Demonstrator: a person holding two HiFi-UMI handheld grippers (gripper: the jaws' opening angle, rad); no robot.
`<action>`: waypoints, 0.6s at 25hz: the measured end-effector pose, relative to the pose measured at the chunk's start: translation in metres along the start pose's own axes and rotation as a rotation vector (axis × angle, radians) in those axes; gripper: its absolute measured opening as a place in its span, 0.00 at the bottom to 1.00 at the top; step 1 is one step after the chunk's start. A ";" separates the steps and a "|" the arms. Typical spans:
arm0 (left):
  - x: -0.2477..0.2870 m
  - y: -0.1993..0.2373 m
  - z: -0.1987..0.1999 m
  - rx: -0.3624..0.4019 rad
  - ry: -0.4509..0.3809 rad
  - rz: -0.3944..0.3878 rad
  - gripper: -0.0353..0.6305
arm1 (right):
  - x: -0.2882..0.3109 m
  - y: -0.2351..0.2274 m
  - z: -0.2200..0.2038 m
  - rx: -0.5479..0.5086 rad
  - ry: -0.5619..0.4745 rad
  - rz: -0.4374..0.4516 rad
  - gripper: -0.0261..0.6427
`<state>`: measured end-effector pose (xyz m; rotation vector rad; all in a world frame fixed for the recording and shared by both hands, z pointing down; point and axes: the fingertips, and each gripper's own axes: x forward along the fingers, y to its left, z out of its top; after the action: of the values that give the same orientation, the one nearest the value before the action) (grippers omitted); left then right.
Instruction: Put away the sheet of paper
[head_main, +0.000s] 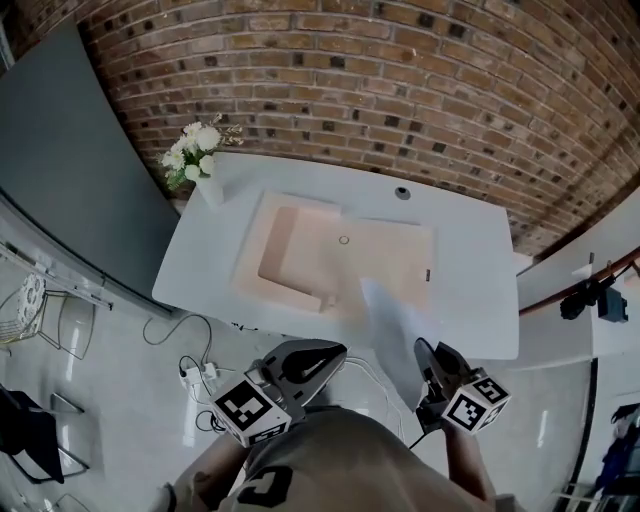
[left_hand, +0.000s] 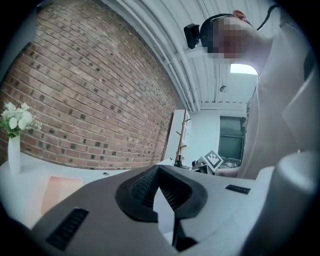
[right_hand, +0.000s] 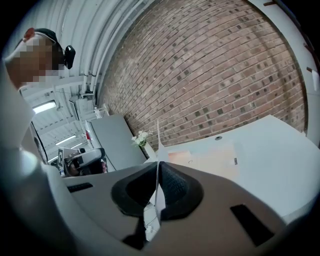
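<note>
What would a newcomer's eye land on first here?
The thin white sheet of paper stands out first, pinched in the right gripper over the near edge of the white table. Beyond it a pale peach flat mat covers the table's middle, and a white vase of white flowers stands at the far left corner.

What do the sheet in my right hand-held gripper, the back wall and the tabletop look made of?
Sheet of paper: thin matte white paper; it curves limply from the right hand-held gripper, which is shut on its edge. Wall: rough red-brown brick with pale mortar joints. Table: smooth white top with a slight sheen, perhaps laminate or painted board; the look leaves it open.
</note>
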<state>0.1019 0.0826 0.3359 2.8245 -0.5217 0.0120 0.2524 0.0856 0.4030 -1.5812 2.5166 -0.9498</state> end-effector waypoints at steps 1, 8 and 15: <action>-0.002 0.008 -0.002 -0.009 0.018 0.001 0.07 | 0.007 0.003 0.002 -0.005 -0.002 -0.005 0.07; -0.021 0.056 -0.001 -0.116 0.022 -0.045 0.07 | 0.050 0.031 0.015 0.006 -0.023 -0.037 0.07; -0.039 0.096 0.005 -0.114 -0.001 -0.054 0.07 | 0.092 0.052 0.022 -0.019 -0.004 -0.050 0.07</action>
<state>0.0314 0.0083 0.3535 2.7257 -0.4326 -0.0288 0.1730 0.0150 0.3854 -1.6566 2.5025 -0.9301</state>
